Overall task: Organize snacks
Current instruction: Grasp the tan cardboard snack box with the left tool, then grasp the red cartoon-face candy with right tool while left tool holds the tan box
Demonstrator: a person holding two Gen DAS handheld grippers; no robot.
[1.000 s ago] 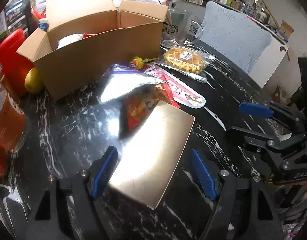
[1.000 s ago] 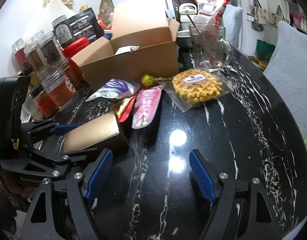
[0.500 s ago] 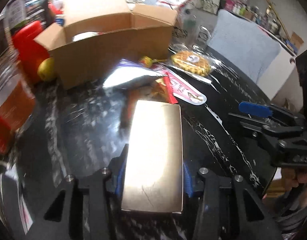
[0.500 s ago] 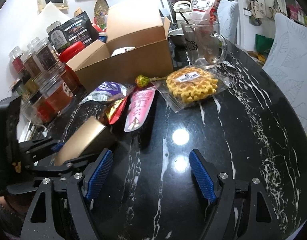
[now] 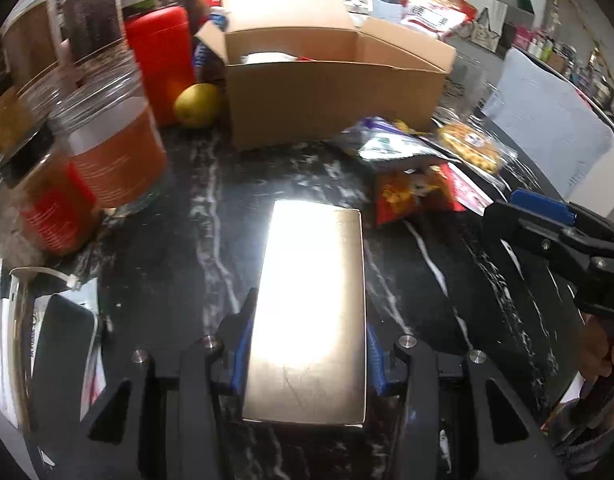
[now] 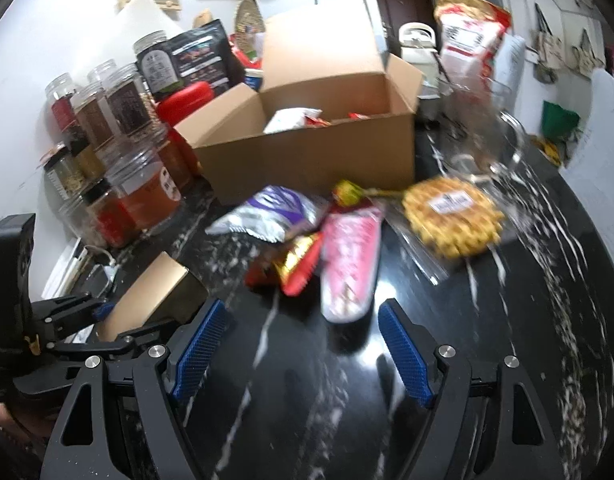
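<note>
My left gripper (image 5: 307,356) is shut on a flat gold box (image 5: 311,304), held by its long sides over the black marble table (image 5: 167,264). The gold box also shows in the right wrist view (image 6: 147,296) at lower left. My right gripper (image 6: 303,344) is open and empty, just short of a pink packet (image 6: 351,264) and a red-gold packet (image 6: 299,260). A purple-white bag (image 6: 271,212), a lollipop (image 6: 347,192) and a wrapped waffle (image 6: 451,216) lie before the open cardboard box (image 6: 307,152), which holds some snacks.
Several spice jars (image 6: 107,128) and a red canister (image 5: 159,60) crowd the left side. A lemon (image 5: 195,104) sits by the cardboard box (image 5: 331,92). A glass mug (image 6: 503,136) and a red-white snack bag (image 6: 467,36) stand at the back right.
My left gripper closed on the gold box and swung it left, away from the snack pile. My right gripper moved forward toward the packets, still open.
</note>
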